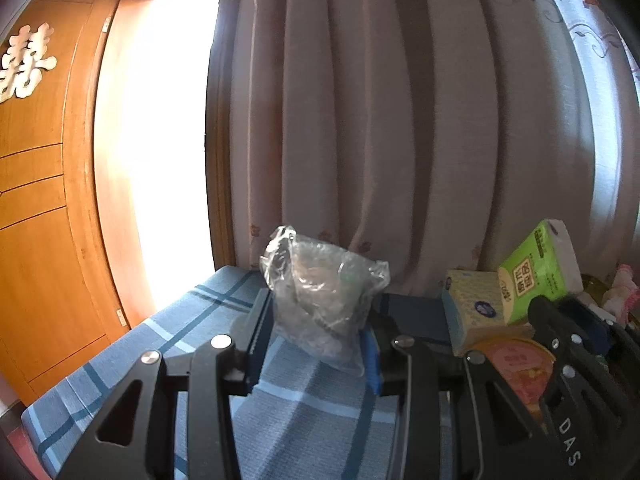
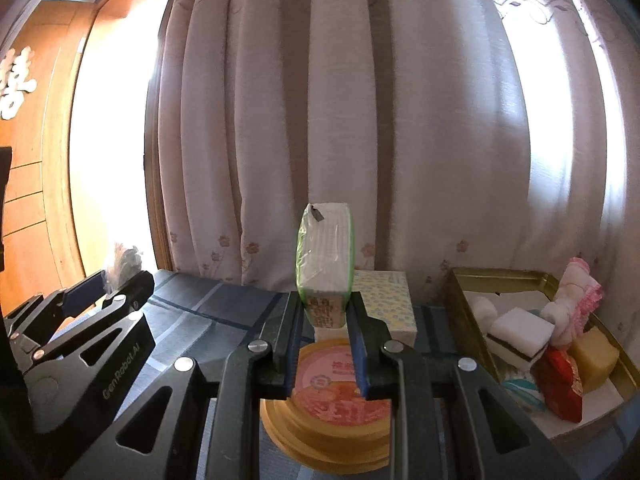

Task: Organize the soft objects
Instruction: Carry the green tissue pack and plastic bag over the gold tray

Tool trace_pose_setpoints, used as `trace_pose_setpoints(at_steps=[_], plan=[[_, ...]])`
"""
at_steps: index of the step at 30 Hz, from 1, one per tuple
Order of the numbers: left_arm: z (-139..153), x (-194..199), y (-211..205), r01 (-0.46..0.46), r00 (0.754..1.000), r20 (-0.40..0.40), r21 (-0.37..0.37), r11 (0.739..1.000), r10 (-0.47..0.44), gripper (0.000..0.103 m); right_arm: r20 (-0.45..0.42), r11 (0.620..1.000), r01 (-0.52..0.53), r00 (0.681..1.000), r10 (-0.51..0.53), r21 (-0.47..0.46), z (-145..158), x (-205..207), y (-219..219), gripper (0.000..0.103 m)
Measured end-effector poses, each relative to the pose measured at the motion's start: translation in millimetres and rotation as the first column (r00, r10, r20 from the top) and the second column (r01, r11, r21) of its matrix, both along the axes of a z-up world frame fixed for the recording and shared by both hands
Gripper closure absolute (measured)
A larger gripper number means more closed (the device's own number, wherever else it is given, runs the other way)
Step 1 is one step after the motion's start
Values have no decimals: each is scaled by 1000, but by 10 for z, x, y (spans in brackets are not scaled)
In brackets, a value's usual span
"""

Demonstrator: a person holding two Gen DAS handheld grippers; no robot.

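My left gripper (image 1: 316, 312) is shut on a crumpled clear plastic bag (image 1: 320, 292), held above the blue checked cloth (image 1: 304, 408). In the right wrist view the same left gripper (image 2: 108, 284) shows at the left with the bag (image 2: 122, 262) in its jaws. My right gripper (image 2: 325, 308) is shut on a green tissue pack (image 2: 325, 256), which stands upright between the pads. The left wrist view shows that green pack (image 1: 536, 268) tilted at the right, above the right gripper's fingers (image 1: 544, 312).
A round pink-topped tin (image 2: 332, 396) sits under the right gripper, with a blue dotted tissue box (image 2: 388, 300) behind it. A gold tray (image 2: 460, 296) at the right holds sponges, a red packet and a pink cloth. Curtains hang close behind; a wooden wardrobe stands left.
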State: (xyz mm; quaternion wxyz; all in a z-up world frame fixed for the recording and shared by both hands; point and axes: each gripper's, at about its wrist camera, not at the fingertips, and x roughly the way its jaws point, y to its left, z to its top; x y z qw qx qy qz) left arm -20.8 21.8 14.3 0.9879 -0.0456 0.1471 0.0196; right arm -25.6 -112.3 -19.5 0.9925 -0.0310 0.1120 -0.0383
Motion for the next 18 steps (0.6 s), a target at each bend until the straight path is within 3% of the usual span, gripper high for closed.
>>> trace_pose_setpoints(at_steps=[18], plan=[[-92,-17,-338,65,998,-9,-3,998,-65,64,49,996,89,995,-88,-19,70,-309,-443,79]])
